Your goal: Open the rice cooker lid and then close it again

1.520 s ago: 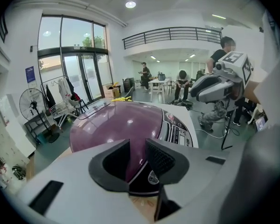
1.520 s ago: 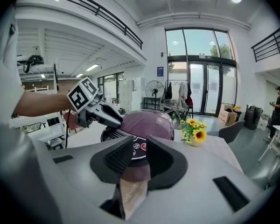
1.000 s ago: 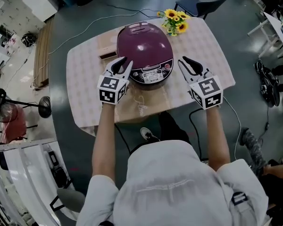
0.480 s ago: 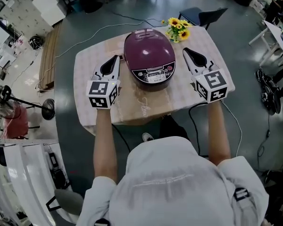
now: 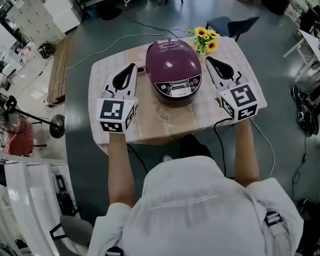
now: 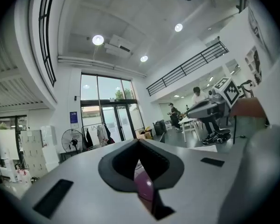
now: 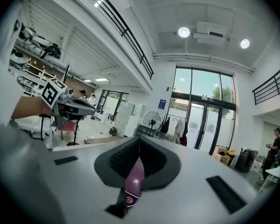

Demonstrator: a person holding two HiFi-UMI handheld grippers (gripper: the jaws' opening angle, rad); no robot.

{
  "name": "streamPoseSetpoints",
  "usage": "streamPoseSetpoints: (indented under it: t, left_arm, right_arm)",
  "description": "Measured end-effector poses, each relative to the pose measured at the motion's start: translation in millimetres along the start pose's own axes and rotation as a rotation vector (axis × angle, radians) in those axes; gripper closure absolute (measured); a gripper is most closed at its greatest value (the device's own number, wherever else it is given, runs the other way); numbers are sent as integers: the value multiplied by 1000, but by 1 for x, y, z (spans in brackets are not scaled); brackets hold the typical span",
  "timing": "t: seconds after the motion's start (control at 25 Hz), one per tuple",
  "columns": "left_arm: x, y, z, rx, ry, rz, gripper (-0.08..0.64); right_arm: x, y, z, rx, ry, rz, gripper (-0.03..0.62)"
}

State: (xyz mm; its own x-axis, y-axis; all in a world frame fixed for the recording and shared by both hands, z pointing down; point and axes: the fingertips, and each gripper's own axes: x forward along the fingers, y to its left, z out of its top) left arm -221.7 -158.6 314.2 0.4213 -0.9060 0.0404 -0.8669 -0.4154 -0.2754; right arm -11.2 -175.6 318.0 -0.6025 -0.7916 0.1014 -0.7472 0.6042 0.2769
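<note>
The purple rice cooker [image 5: 174, 71] stands in the middle of the table [image 5: 149, 122] with its lid down and its control panel facing me. My left gripper [image 5: 131, 66] hovers just left of the cooker, apart from it, with its jaws together and nothing between them. My right gripper [image 5: 208, 61] hovers just right of the cooker, also shut and empty. In the left gripper view the jaws [image 6: 139, 141] meet at the tip, with a sliver of the purple cooker [image 6: 143, 189] below them. The right gripper view shows the same: closed tips [image 7: 139, 139] above a strip of the cooker [image 7: 133, 181].
A bunch of sunflowers [image 5: 205, 38] stands at the table's far right corner, behind the right gripper. A dark chair [image 5: 232, 23] sits beyond it. A cable runs over the floor behind the table, and a fan stand [image 5: 57, 126] is at the left.
Both grippers have risen and moved apart from the cooker's front to its sides, and both sets of jaws have gone from parted to shut. The cooker's lid stays down.
</note>
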Motion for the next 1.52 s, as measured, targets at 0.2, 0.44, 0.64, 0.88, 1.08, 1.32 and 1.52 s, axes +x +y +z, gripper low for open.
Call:
streamPoseSetpoints:
  t: [0.2,0.44,0.64,0.88,1.08,1.32,1.52]
  left_arm:
    - [-9,-10,18,24,-34,-14,545]
    - [-14,-19,27,40,-43,-32,545]
    - [-18,-25,34,51,-50,-39,545]
    - [-20,-29,37,69,-43,-45,543]
    - [-21,-31,31,72,-25,-45,543]
    - [-21,-31,24,59,-14,-39,543]
    - [-20,-30,20,49,-7,-38,543]
  right_arm:
    - [-6,10,16,-22,-28,8,565]
    - [-9,14,24,-33,-49,9,565]
    - [-11,15,21,-33,-44,14,565]
    - [-12,20,18,-38,-30,29,566]
    - [-12,22,13,-38,-18,39,566]
    - [-11,22,7,-32,-10,43,566]
    - [-10,21,3,-29,0,46,566]
